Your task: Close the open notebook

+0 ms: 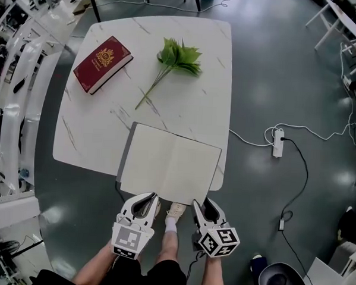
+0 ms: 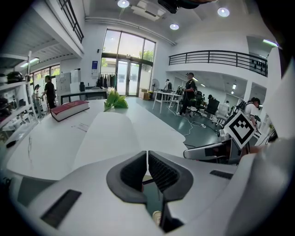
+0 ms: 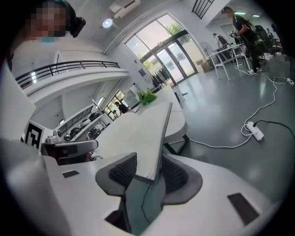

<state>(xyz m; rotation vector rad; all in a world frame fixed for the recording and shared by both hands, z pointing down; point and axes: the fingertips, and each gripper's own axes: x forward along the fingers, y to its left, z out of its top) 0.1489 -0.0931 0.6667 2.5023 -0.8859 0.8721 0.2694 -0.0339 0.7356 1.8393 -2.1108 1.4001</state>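
The open notebook [image 1: 171, 165] lies flat on the white table [image 1: 188, 62], right at the edge nearest the person. Its fold runs straight away from the two grippers, so one page is on each side. The right gripper [image 1: 200, 202] is the one that is really at the notebook. The near right corner of the notebook sits between its two jaws. The jaws are spread apart, and I think they are not squeezing the corner yet. The rest of the notebook stretches ahead of this gripper and off to its left. The left gripper [image 1: 153, 197] is just beside it, in front of the near edge of the left page. Its jaws are pressed together with nothing in them. To close the notebook, I think the right gripper has to pinch its corner and swing that page up and over to its left, across the fold.
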